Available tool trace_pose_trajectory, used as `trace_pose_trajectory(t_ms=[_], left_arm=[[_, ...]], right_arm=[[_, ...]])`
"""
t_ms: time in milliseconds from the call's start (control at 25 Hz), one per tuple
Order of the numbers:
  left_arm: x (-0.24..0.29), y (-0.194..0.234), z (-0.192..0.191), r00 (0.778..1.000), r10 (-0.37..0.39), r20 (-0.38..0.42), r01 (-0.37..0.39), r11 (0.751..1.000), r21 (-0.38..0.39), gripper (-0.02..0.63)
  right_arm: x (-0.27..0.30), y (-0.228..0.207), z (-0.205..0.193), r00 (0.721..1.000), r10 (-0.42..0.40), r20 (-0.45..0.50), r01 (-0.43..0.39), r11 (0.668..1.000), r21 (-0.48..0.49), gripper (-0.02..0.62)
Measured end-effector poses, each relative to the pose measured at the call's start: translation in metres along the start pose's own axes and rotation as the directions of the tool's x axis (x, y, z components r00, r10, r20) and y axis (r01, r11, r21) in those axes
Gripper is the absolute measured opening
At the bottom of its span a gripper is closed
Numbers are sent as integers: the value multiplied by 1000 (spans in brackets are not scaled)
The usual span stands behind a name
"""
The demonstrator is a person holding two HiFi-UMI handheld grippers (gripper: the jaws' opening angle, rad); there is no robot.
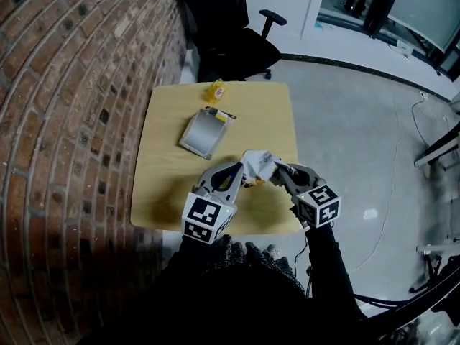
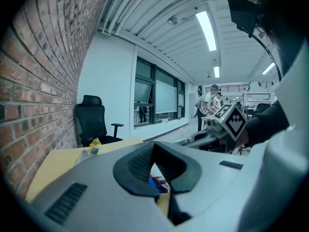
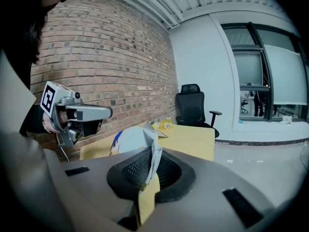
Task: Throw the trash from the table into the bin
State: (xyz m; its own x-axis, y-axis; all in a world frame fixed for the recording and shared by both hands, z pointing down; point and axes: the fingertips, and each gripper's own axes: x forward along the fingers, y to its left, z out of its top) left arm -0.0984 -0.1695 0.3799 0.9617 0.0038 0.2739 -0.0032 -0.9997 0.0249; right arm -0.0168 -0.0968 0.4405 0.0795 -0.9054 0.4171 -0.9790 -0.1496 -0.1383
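Observation:
My right gripper (image 1: 277, 172) (image 3: 149, 178) is shut on a crumpled white wrapper (image 1: 259, 164) (image 3: 133, 141) with blue print and holds it above the table's near right part. My left gripper (image 1: 243, 172) (image 2: 157, 178) is just left of it, jaws closed on a small blue and orange wrapper (image 2: 157, 181) (image 1: 251, 182). A silver pouch (image 1: 205, 131) lies flat at the middle of the wooden table (image 1: 165, 185). A yellow wrapper (image 1: 215, 90) (image 2: 94, 147) (image 3: 165, 124) sits by the far edge. No bin shows in any view.
A brick wall (image 1: 65, 121) runs along the table's left side. A black office chair (image 1: 237, 42) (image 3: 193, 110) stands beyond the far edge. Grey floor (image 1: 359, 135) with cables lies to the right. A person (image 2: 210, 103) stands far off in the left gripper view.

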Motion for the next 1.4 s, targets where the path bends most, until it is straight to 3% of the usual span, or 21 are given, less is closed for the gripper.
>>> trace_pose_trajectory(t_ms=[600, 800, 1080, 1400], left_arm=[[74, -121, 14, 998, 60, 15, -60, 998, -12, 6], [86, -148, 12, 999, 36, -2, -36, 999, -2, 6], [116, -151, 12, 998, -54, -14, 54, 999, 5, 6], [145, -121, 18, 997, -78, -2, 78, 997, -7, 6]], right_arm=[[-115, -117, -29, 999, -41, 36, 41, 999, 12, 15], [-135, -143, -38, 994, -108, 26, 108, 994, 5, 15], [-132, -167, -37, 987, -157, 42, 155, 987, 47, 15], [-115, -183, -21, 981, -193, 37, 192, 981, 31, 15]])
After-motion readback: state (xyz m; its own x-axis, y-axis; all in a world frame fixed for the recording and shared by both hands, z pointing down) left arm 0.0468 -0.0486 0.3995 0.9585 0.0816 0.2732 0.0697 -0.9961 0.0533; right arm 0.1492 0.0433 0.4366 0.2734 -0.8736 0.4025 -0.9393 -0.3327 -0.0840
